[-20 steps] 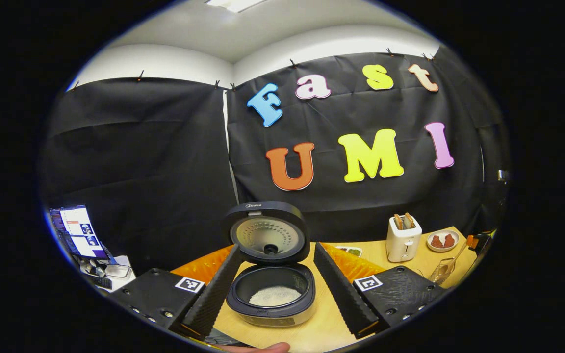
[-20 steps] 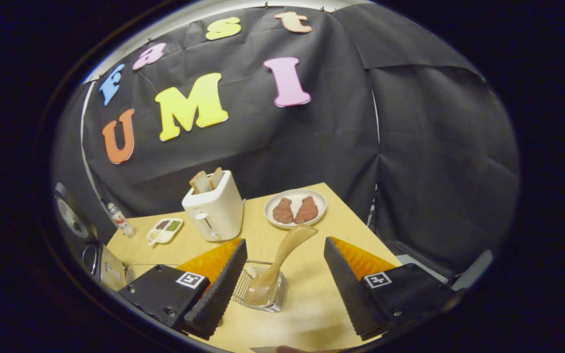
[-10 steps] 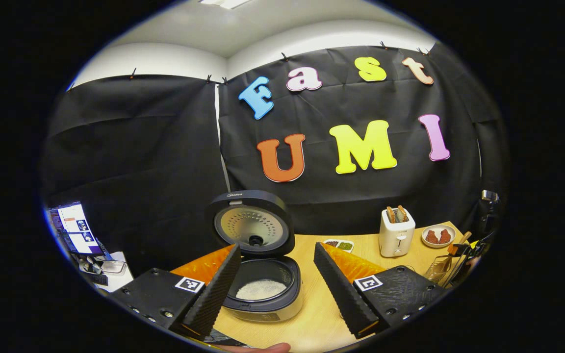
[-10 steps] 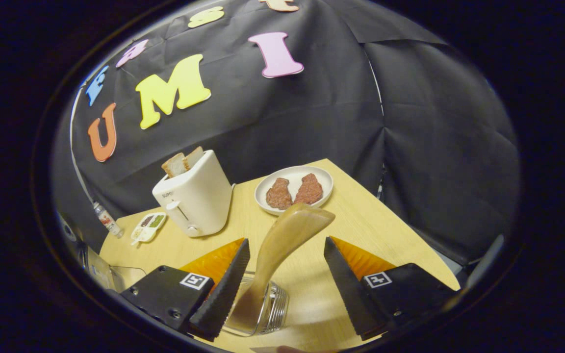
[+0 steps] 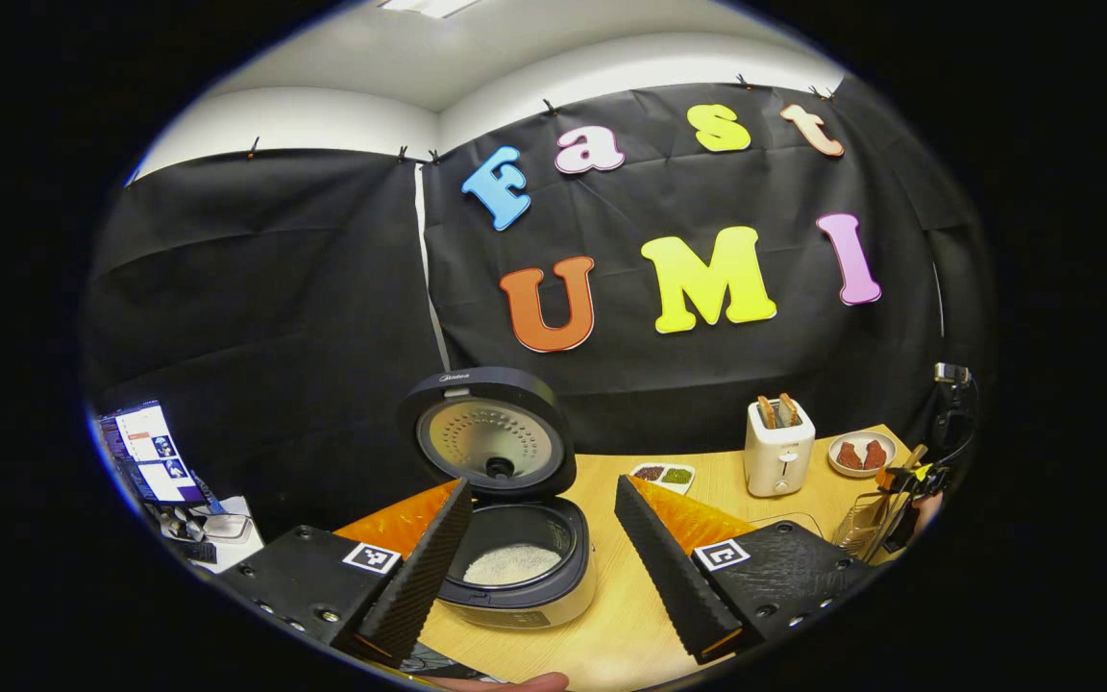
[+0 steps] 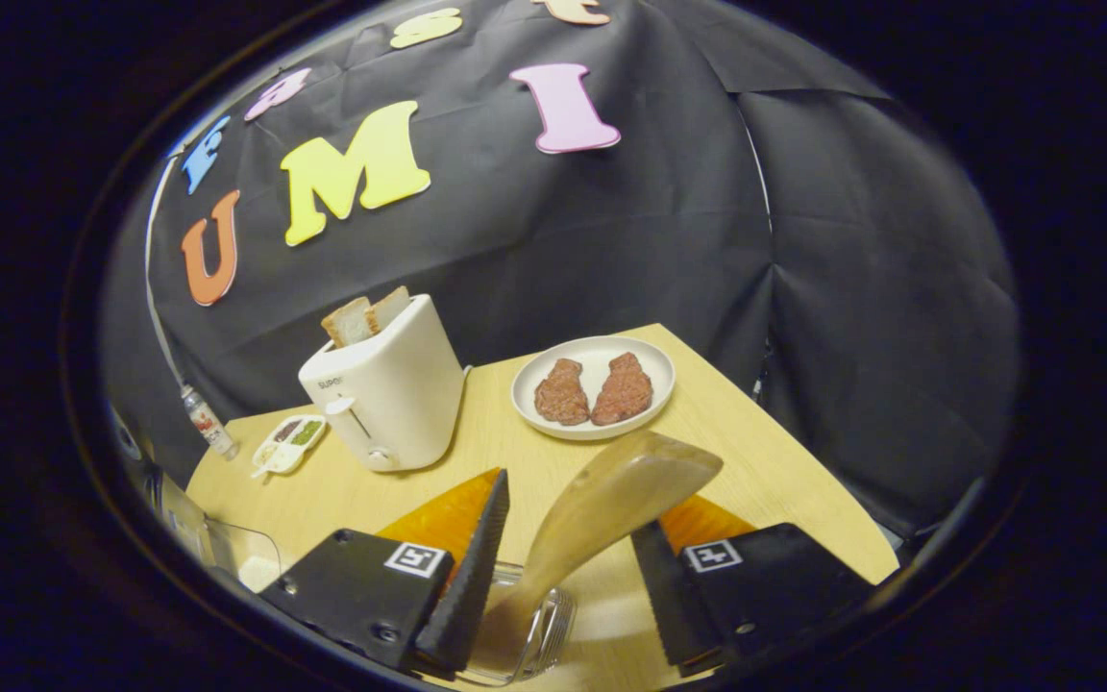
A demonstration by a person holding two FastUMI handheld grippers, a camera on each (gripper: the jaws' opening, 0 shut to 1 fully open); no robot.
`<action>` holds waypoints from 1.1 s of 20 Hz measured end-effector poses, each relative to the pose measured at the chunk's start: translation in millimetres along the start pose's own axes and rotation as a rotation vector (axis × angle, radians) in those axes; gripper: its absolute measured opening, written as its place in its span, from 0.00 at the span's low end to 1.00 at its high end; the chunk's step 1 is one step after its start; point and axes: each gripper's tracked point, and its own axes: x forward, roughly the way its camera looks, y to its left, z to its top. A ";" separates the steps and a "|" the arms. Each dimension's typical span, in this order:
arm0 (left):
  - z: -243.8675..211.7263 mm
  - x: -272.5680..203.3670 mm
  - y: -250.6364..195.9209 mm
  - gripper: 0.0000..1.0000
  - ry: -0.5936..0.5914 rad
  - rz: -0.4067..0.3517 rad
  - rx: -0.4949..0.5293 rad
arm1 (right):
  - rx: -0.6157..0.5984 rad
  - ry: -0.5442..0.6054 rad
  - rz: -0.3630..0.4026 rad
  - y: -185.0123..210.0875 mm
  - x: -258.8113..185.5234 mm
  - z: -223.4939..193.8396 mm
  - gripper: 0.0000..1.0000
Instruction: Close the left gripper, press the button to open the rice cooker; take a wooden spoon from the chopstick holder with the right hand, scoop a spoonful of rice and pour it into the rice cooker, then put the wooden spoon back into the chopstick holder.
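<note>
In the left gripper view the rice cooker (image 5: 515,586) stands with its lid (image 5: 486,432) up and white rice (image 5: 512,564) in the pot. My left gripper (image 5: 542,485) is open just in front of it, holding nothing. In the right gripper view the wooden spoon (image 6: 611,500) leans out of the wire chopstick holder (image 6: 539,630). My right gripper (image 6: 568,505) sits around the spoon with its jaws partly drawn in, and a gap still shows on the right side. Far off in the left gripper view, the holder (image 5: 859,524) and spoon (image 5: 904,466) stand at the table's right end.
A white toaster (image 6: 385,384) with bread, a plate (image 6: 595,370) with two meat pieces, a small sauce dish (image 6: 289,440) and a bottle (image 6: 203,413) stand on the wooden table (image 6: 755,461). A clear container (image 6: 246,562) lies left of the holder. A screen (image 5: 150,452) sits at the far left.
My right gripper has moved closer around the spoon and its jaws have narrowed. The left gripper has drawn back slightly from the rice cooker and stays open.
</note>
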 end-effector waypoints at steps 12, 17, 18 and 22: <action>0.5 0.5 0.8 0.95 -0.006 -0.011 0.008 | -0.017 -0.027 0.100 34.2 -12.3 8.6 0.24; -2.8 -3.4 8.1 0.95 0.002 -0.006 -0.008 | -0.038 -0.056 0.115 39.7 -30.9 19.8 0.22; -2.7 -3.6 10.2 0.95 0.000 -0.007 -0.008 | -0.033 -0.064 0.120 41.0 -38.8 24.6 0.22; -7.5 -7.6 21.5 0.95 -0.003 0.004 -0.019 | -0.115 -0.180 0.124 59.3 -83.5 76.2 0.22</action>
